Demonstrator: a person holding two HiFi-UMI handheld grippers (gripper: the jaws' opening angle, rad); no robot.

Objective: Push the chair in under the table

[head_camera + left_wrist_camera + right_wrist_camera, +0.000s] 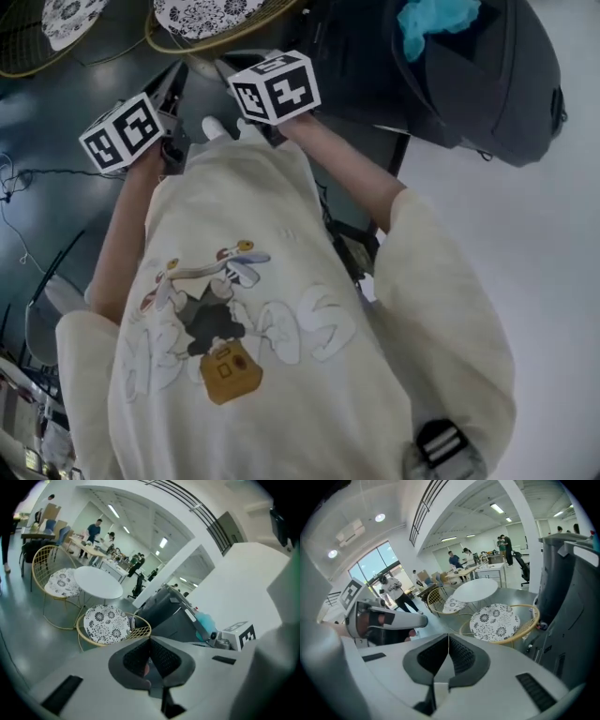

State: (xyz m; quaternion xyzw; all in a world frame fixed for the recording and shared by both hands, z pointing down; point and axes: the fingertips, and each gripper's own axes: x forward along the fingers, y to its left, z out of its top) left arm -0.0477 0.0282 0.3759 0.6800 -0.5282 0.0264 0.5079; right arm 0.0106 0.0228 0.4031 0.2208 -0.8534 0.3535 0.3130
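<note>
In the head view, a wire-framed chair with a patterned cushion (58, 23) shows at the top left over the dark floor (56, 206). Right of it the left hand-held gripper (150, 642) is held up in front of the person's cream printed T-shirt (234, 319). Its own view shows its jaws closed together with nothing between them.

In the left gripper view, that far chair stands at the left, close against the round white bench (98, 582). The second gold wire chair (111, 624), with its black-and-white patterned cushion, stands just this side of the bench. Its seat is beside the bench top's edge, not under it. People (93, 530) stand around desks far behind.

Further right in the head view, the right hand-held gripper (449, 640) is raised next to the left one, its marker cube (274, 87) a little higher. Its jaws are also pressed together and empty. Past them, the right gripper view shows the left hand-held gripper at the left. The bench and the far chair lie in the middle, and the near chair sits just right of centre.

At the far right stands a dark grey bag (487, 84) with teal cloth (436, 23) showing at its open top, close beside the near chair.
</note>
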